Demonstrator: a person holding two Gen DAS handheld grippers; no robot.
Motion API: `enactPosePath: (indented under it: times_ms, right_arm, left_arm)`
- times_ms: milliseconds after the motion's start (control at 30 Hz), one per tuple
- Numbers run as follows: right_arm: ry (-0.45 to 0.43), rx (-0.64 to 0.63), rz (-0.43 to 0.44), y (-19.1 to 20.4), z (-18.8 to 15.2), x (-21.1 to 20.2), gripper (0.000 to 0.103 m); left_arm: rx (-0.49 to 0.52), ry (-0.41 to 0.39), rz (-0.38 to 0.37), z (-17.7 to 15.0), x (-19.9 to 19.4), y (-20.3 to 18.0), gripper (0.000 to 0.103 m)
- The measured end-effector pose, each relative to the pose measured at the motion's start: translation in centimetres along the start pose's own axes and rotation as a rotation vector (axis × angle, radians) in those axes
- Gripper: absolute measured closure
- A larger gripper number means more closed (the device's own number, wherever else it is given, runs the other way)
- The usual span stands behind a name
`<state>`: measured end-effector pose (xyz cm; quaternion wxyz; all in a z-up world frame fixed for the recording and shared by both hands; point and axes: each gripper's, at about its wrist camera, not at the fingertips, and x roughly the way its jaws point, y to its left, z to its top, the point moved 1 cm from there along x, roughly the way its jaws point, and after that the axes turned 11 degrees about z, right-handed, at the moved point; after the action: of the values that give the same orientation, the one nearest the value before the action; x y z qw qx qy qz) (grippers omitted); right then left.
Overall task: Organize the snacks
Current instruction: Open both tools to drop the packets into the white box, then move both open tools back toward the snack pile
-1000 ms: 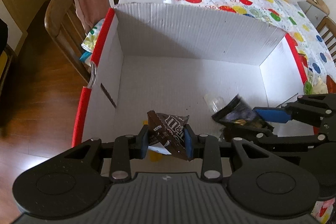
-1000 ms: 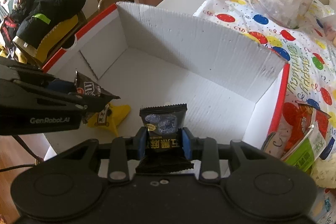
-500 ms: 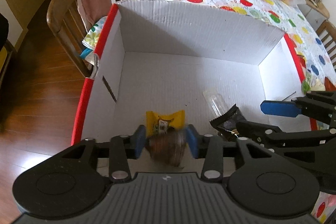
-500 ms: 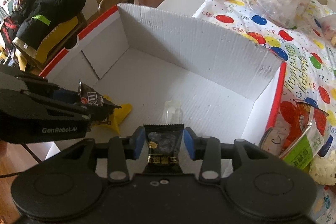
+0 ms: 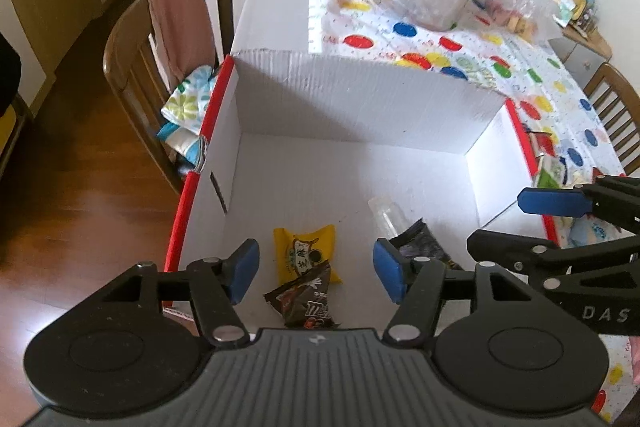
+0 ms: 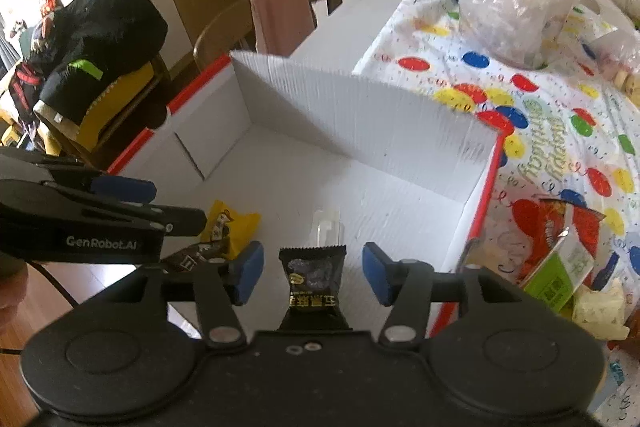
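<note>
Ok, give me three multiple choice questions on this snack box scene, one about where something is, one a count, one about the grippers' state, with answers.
1. Where does the brown packet lie?
A. on the tablecloth
B. in the box, overlapping the yellow packet
C. on the chair

2. How many opaque snack packets are in the box?
A. one
B. three
C. five

3. How are the left gripper and right gripper?
A. both open, holding nothing
B. both clamped on packets
C. only the left open

Answers: 1 B, its tip covers the yellow packet's lower edge. 2 B, brown, yellow and the black packet. 3 A, the pads stand clear of the packets; the jaws have just been opening.
</note>
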<state>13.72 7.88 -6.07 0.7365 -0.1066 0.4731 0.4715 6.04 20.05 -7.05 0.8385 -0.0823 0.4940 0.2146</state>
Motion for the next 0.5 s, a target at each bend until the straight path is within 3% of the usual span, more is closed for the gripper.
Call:
enactPosePath:
  times_ms: [233, 500]
  right_arm:
    - [-0.066, 0.012, 0.005, -0.2, -0.2, -2.9, 0.030]
    - [-0.132, 0.027, 0.027, -0.4, -0.7, -6.2, 0.020]
  left_arm:
    - [0.010, -0.051, -0.022, -0.3, -2.5, -0.7, 0.040]
    - [0.023, -0.132, -0.043, -0.7, -5.5, -2.4, 0.033]
